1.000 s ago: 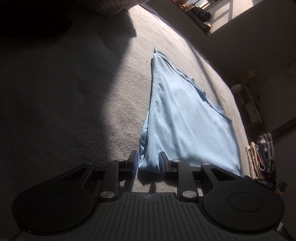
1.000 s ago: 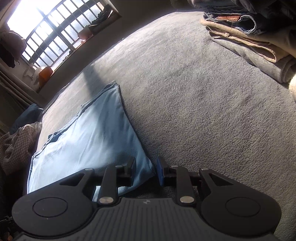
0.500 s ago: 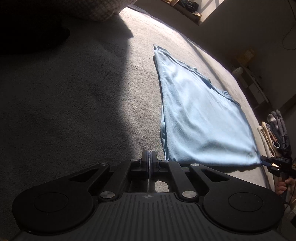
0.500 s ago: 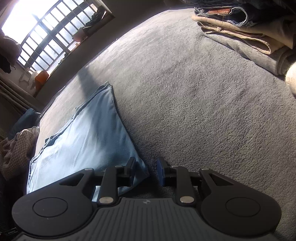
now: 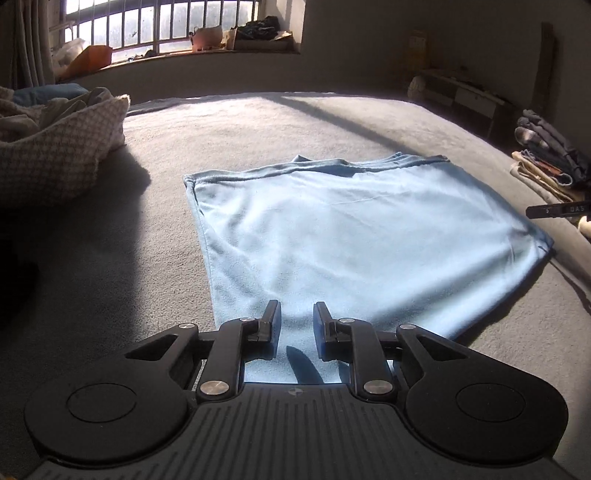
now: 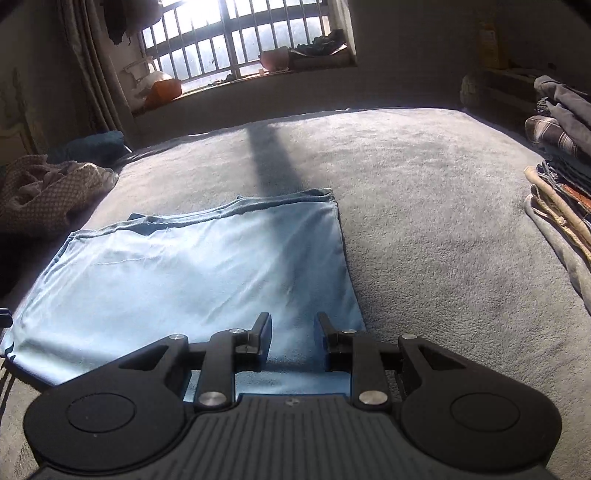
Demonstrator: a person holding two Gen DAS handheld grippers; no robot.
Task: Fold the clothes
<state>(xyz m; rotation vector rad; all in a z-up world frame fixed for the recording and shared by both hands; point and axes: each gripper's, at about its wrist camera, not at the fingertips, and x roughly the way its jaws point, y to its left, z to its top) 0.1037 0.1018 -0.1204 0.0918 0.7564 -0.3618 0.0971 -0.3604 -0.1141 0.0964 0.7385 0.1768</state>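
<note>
Both tools hover over the near edge of the blue cloth (image 5: pixel 362 236), which lies flat on the grey bed (image 5: pixel 110 258): our left tool (image 5: pixel 295 325), jaws just opened to a narrow gap, empty, sits by the cloth's left near corner; our right tool (image 6: pixel 293 334), narrowly open and empty, by its right near corner. Its long axis runs crosswise between us, so each hand has its own corner, with the folded stack (image 6: pixel 557 184) well apart to the right.

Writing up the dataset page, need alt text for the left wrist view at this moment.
A folded light-blue cloth garment lies flat on a grey fleecy bed cover, with the left gripper over its near edge, jaws just opened and clamping nothing. A patterned heap of clothes sits at the left, a stack of folded clothes at the right, a barred window behind.
</note>
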